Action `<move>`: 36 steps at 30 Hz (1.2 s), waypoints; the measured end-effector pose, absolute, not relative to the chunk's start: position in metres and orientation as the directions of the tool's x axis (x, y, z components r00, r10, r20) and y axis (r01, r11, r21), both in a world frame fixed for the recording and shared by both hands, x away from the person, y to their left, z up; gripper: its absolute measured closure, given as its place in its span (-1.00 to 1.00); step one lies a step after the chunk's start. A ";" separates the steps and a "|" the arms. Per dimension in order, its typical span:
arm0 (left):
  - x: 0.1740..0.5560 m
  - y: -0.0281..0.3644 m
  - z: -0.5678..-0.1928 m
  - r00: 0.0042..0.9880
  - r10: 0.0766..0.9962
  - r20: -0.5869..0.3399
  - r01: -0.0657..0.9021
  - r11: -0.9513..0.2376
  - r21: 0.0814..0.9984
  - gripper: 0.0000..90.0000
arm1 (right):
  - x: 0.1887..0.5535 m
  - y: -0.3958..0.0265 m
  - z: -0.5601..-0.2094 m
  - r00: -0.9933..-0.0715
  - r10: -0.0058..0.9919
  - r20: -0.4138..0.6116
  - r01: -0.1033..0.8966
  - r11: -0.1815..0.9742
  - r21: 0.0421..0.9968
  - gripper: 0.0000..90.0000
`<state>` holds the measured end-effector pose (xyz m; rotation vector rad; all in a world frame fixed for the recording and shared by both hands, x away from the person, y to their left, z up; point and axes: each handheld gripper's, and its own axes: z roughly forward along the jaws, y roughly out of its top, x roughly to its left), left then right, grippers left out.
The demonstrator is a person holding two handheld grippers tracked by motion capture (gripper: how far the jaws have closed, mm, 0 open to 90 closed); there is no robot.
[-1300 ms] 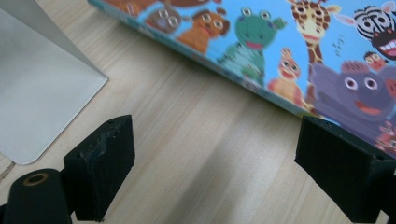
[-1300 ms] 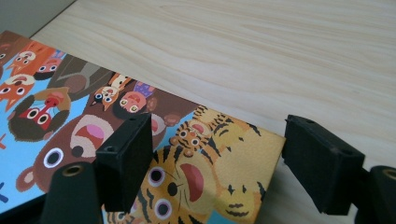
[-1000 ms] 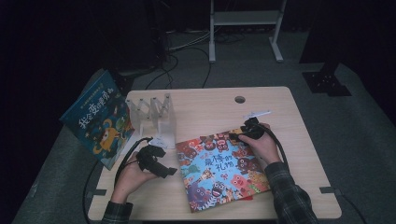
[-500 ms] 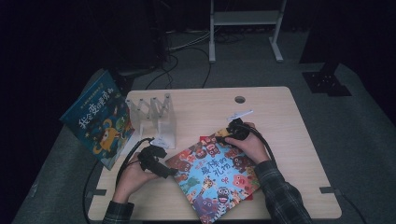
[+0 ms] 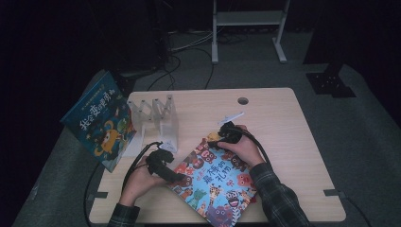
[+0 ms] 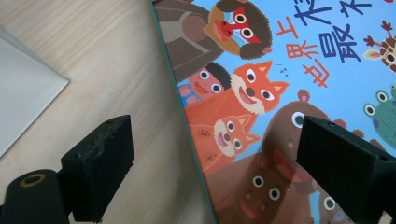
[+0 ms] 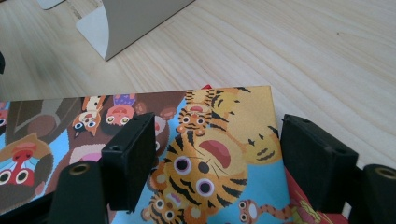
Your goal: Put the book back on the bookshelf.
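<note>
A picture book with cartoon animals on its cover lies slantwise at the table's front middle. My left gripper is at the book's left edge. In the left gripper view it is open, and the book edge runs between the jaws, one over bare wood and one over the cover. My right gripper is over the book's far corner. In the right gripper view it is open above the tiger on the book. A red edge shows under that corner.
A white zigzag book rack stands at the table's left, its base close beyond the right gripper. A blue picture book leans at the table's left edge. There is a cable hole at the back and bare wood on the right.
The right gripper has moved left, and the book has turned with it, its far corner swinging left toward the rack. The left gripper has stayed at the book's left edge.
</note>
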<state>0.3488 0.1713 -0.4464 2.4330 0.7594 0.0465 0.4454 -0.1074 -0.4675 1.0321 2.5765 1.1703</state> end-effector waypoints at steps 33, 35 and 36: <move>0.346 0.153 -0.458 0.828 0.508 -0.237 0.551 -0.663 0.507 -0.86 | 0.329 -0.216 -0.446 -0.748 0.662 0.045 0.454 0.460 0.763 -0.25; 0.346 0.154 -0.458 0.825 0.510 -0.243 0.556 -0.657 0.509 -0.86 | 0.319 -0.223 -0.448 -0.741 0.671 0.030 0.451 0.463 0.764 -0.25; 0.346 0.154 -0.458 0.823 0.511 -0.246 0.559 -0.655 0.508 -0.86 | 0.315 -0.225 -0.449 -0.737 0.675 0.034 0.454 0.458 0.764 -0.24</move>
